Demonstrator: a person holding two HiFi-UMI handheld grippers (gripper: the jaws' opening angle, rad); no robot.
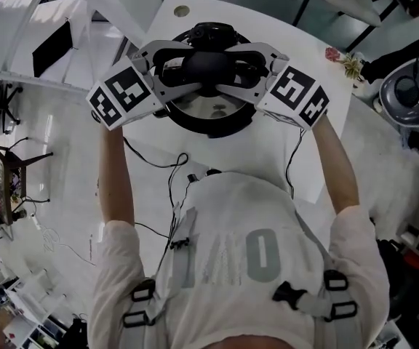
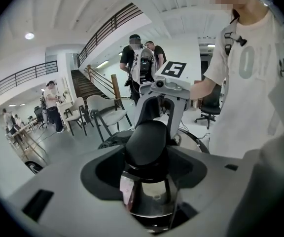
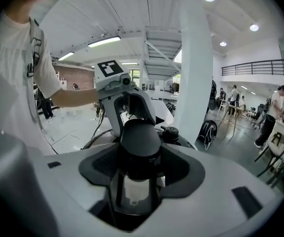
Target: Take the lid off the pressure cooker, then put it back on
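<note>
The pressure cooker (image 1: pixel 195 126) stands on a white table (image 1: pixel 268 158). Its steel lid (image 1: pixel 213 107) carries a black handle (image 1: pixel 209 62) on top. My left gripper (image 1: pixel 184 67) grips that handle from the left and my right gripper (image 1: pixel 242 67) from the right, so the two face each other. In the left gripper view the handle (image 2: pixel 147 142) fills the gap between the jaws of the left gripper (image 2: pixel 148 154), with the steel lid (image 2: pixel 152 201) below. The right gripper view shows the same handle (image 3: pixel 139 139) in the right gripper (image 3: pixel 139 154). Whether the lid is raised off the pot I cannot tell.
A black valve knob (image 3: pixel 170 131) sits on the lid behind the handle. Cables (image 1: pixel 173 166) trail off the table's near edge. A small pink flower (image 1: pixel 344 60) lies at the table's right edge, and another round appliance (image 1: pixel 413 93) stands beyond. Chairs (image 2: pixel 107 112) and people (image 2: pixel 139 65) are farther off.
</note>
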